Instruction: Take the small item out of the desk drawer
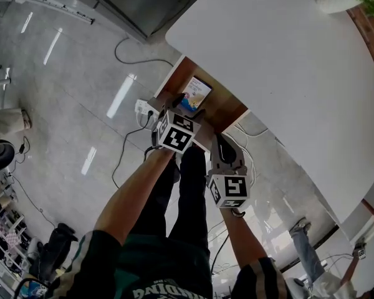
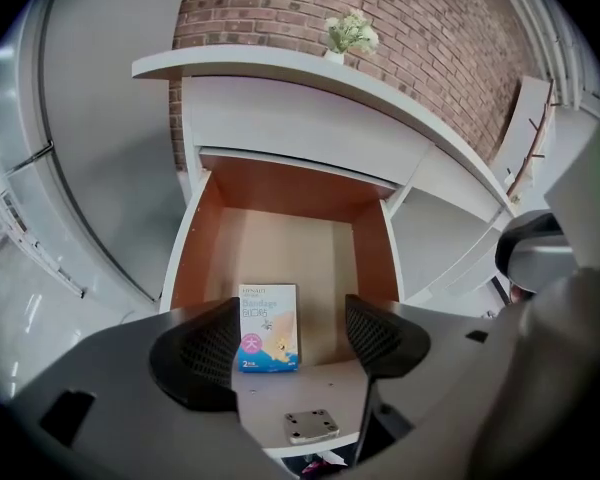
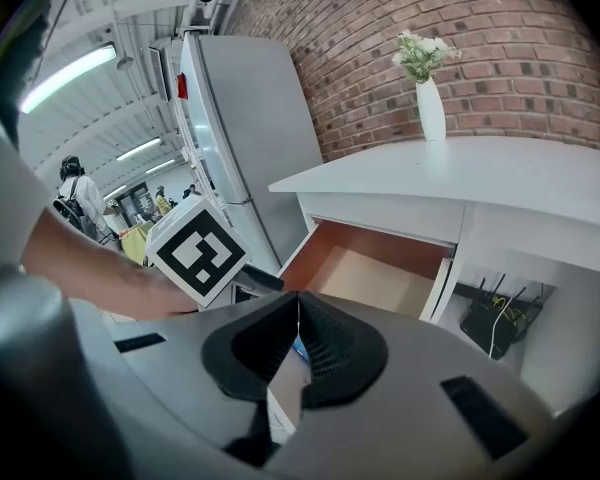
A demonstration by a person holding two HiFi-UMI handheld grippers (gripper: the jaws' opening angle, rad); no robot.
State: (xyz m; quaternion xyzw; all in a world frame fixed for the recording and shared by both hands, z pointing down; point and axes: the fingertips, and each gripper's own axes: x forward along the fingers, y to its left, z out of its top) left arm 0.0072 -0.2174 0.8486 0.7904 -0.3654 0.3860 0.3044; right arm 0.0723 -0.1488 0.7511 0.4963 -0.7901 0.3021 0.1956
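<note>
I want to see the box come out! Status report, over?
Left gripper open, empty. Right gripper shut, empty. Bandage box flat in open drawer, untouched. Nothing in the way.

The head view looks steeply down from high above onto the desk (image 1: 287, 61) and its open drawer (image 1: 224, 108). The left gripper view sits close in front of the drawer and faces straight into it. The right gripper view looks from farther off, at the drawer's side. All 3 views share the drawer and the vase (image 3: 430, 108).
</note>
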